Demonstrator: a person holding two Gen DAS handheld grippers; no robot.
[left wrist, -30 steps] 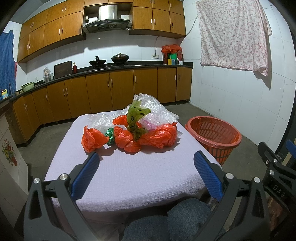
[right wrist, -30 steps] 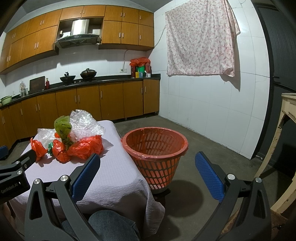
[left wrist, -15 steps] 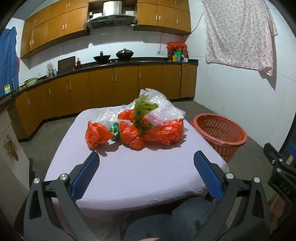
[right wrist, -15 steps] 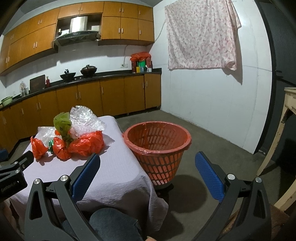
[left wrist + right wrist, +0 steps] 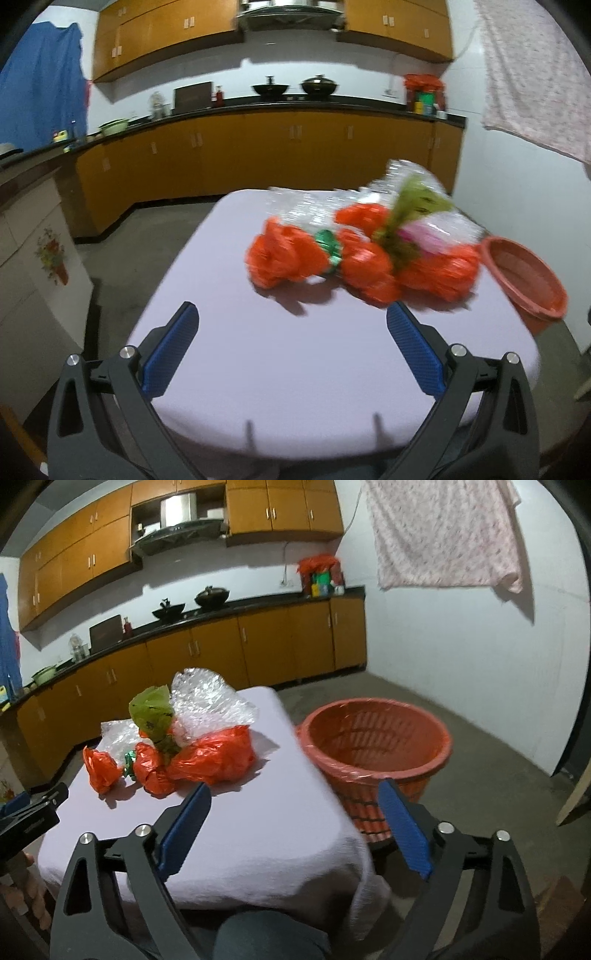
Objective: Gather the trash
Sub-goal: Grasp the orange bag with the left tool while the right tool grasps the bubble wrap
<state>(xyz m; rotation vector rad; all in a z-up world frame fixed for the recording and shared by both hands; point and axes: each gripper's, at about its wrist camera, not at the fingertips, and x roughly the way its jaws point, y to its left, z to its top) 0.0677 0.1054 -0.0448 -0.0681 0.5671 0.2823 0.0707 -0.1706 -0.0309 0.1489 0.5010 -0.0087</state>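
A pile of trash lies on the lilac-covered table [image 5: 295,369]: crumpled orange bags [image 5: 284,258], a green wrapper [image 5: 328,247], clear bubble wrap [image 5: 314,206] and an olive-green bag [image 5: 417,199]. My left gripper [image 5: 291,314] is open over the near part of the cloth, short of the pile, with nothing between its fingers. My right gripper [image 5: 294,792] hangs over the table's right corner, its jaws closing on nothing. The largest orange bag [image 5: 214,757] lies just beyond its left finger. An orange basket [image 5: 373,738] stands on the floor right of the table.
Brown cabinets and a dark counter [image 5: 295,107] with woks run along the far wall. A white cabinet with a flower decal [image 5: 37,258] stands left of the table. A floral cloth [image 5: 443,535] hangs on the right wall. The person's knee [image 5: 266,938] is below the grippers.
Both grippers have moved forward and lower over the table. The left view has swung left, so the pile sits right of centre. The right jaws have narrowed a little.
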